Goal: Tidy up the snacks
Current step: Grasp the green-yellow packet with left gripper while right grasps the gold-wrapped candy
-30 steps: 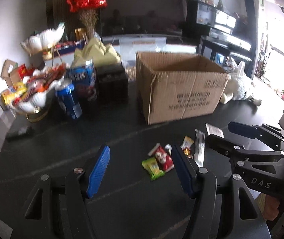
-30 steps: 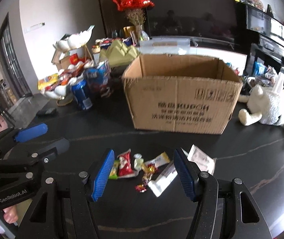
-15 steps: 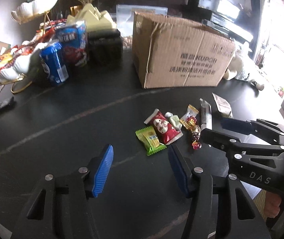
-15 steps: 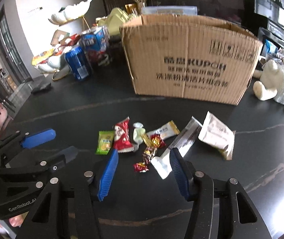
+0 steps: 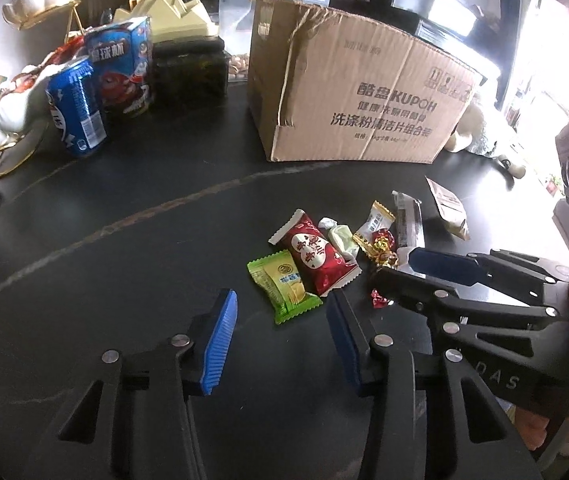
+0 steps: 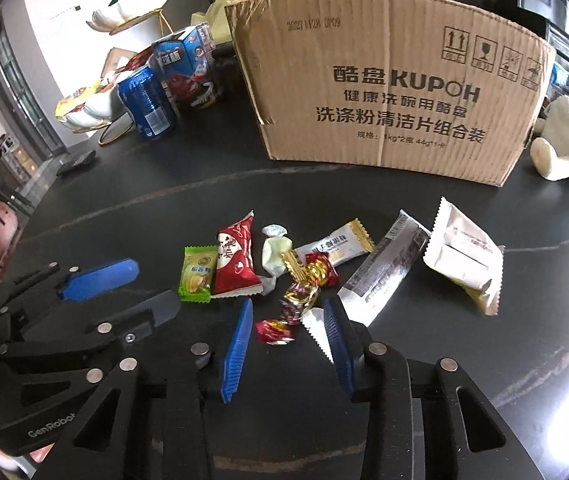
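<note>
Several snacks lie on the black table in front of a cardboard box (image 5: pixel 356 92) (image 6: pixel 388 92). A green packet (image 5: pixel 284 286) (image 6: pixel 197 274) and a red packet (image 5: pixel 314 256) (image 6: pixel 235 258) lie side by side. Small red and gold candies (image 6: pixel 302 284), a silver bar (image 6: pixel 388 268) and a beige pouch (image 6: pixel 464 256) lie to their right. My left gripper (image 5: pixel 282 320) is open, low, just short of the green packet. My right gripper (image 6: pixel 288 326) is open around a small red candy (image 6: pixel 274 330).
A blue can (image 5: pixel 76 108), a blue carton (image 5: pixel 122 68), a dark box (image 5: pixel 190 72) and a white shell-shaped snack stand (image 5: pixel 0 116) stand at the back left. A white plush toy (image 6: pixel 564 148) lies right of the box.
Both grippers have tilted down and moved forward to the snack pile. The right gripper's fingers now straddle the small red candy. Both stay open.
</note>
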The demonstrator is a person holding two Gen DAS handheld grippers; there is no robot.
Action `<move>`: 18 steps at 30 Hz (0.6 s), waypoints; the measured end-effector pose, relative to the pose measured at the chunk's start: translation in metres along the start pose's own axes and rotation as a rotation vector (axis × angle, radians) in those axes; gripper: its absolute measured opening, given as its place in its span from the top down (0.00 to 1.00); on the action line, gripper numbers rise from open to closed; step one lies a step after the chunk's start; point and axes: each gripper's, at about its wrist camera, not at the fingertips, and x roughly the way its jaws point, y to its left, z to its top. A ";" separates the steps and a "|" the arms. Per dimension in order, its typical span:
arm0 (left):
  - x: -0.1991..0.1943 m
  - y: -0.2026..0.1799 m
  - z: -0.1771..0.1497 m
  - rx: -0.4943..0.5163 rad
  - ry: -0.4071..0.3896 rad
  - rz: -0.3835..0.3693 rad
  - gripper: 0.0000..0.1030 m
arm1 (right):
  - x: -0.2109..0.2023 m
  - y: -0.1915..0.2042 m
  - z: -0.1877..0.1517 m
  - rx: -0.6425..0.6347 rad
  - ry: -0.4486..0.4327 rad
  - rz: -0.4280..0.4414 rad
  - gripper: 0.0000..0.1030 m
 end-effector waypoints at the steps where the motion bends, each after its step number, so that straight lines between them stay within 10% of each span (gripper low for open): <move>1: 0.003 0.000 0.001 -0.002 0.003 0.001 0.58 | 0.000 0.000 0.001 -0.002 -0.003 0.000 0.63; 18: 0.031 0.002 0.006 -0.028 0.034 0.028 0.69 | 0.003 -0.001 0.008 -0.014 -0.011 0.020 0.65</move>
